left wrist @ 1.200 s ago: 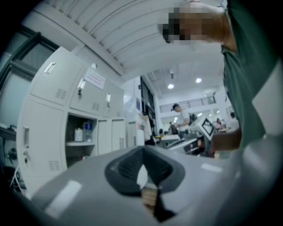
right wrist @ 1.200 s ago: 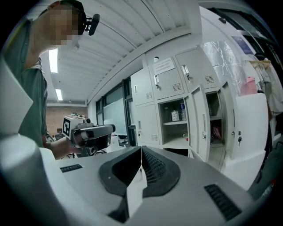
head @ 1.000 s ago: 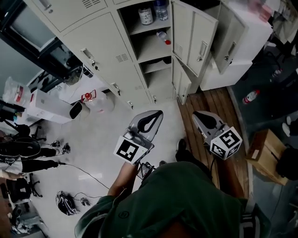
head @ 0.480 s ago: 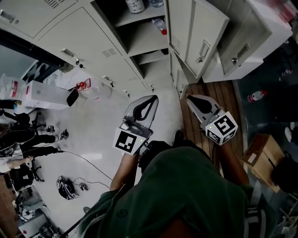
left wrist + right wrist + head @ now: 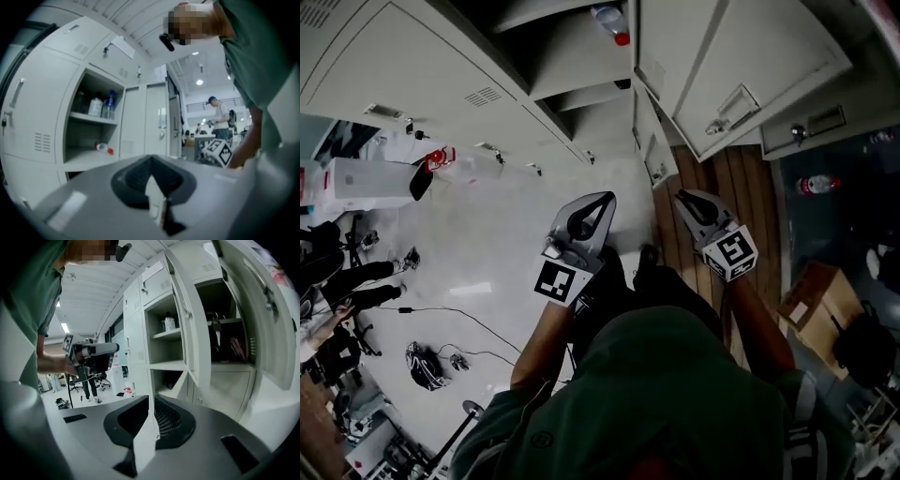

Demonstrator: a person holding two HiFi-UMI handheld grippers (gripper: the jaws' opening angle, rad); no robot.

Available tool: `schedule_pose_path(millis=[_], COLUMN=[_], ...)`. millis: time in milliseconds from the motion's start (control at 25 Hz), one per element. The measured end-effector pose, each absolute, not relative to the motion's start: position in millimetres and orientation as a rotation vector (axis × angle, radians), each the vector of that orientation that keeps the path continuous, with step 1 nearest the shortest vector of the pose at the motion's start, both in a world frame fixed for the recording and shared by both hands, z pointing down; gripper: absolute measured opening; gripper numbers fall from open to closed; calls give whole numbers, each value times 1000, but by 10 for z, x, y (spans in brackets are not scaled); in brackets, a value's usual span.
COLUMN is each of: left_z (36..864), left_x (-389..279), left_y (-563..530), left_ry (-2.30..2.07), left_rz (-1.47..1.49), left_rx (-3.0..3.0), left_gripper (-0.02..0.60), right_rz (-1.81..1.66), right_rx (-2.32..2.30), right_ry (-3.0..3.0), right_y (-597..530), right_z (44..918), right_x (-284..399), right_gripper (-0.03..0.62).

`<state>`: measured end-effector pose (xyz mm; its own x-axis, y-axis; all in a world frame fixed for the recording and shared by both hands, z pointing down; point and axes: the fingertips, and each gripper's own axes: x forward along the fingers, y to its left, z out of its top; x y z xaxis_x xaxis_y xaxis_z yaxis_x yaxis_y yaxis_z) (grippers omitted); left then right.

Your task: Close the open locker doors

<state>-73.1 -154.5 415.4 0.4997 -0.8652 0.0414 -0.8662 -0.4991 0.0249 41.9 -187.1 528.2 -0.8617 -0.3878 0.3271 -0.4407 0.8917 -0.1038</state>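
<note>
I hold my left gripper (image 5: 598, 204) and right gripper (image 5: 687, 202) side by side in front of the locker bank (image 5: 441, 56), both aimed at its base. Each one is clenched tight, jaw against jaw, with nothing between them.

The locker doors are not closed. A tall open door (image 5: 741, 66) swings out from the locker toward my right gripper. A second open door (image 5: 811, 122) stands just beyond it, further right of the locker. A small lower door (image 5: 654, 150) hangs ajar at the locker's foot, nearest my right gripper's tips but apart from them.

Inside the open locker, a water bottle (image 5: 610, 21) with a red cap lies on a shelf (image 5: 572, 70). From my right gripper's view, a white container (image 5: 169, 323) stands on a higher shelf there.

To the locker's left, on the pale floor, sits a red-capped jug (image 5: 441, 157).
</note>
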Motion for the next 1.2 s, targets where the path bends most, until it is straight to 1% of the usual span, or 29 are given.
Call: schedule_pose_path(millis=[200, 240, 280, 320, 480, 600, 760, 920, 1200], left_z=[4757, 4893, 5029, 5158, 5617, 5867, 6072, 6124, 6136], left_x=[-623, -598, -573, -549, -493, -501, -608, -887, -1581], left_y=[-1745, -1783, -1815, -1842, -1934, -1972, -1995, -2012, -2026], left_ry=[-1496, -1478, -1460, -1442, -1389, -1366, -1382, -1466, -1608], left_rz=[89, 103, 119, 138, 185, 186, 197, 194, 116], left_rx=[2714, 2721, 2729, 2741, 2755, 2749, 2723, 2673, 2515], left_gripper=[2, 6, 9, 17, 81, 100, 98, 97, 42], right_rz=[298, 305, 312, 317, 301, 255, 182, 204, 237], right_rx=[639, 633, 625, 615, 572, 547, 539, 501, 413], right_ry=[-2655, -2638, -2624, -2613, -2586, -2561, -2560, -2579, -2645], right_y=[-2035, -2076, -2114, -2147, -2233, -2240, -2212, -2096, -2006], right_z=[6102, 6267, 6418, 6548, 6914, 7094, 7099, 7086, 7041], right_x=[595, 596, 585, 566, 445, 374, 222, -93, -964], right_gripper=[11, 26, 72, 101, 112, 115, 115, 104, 94])
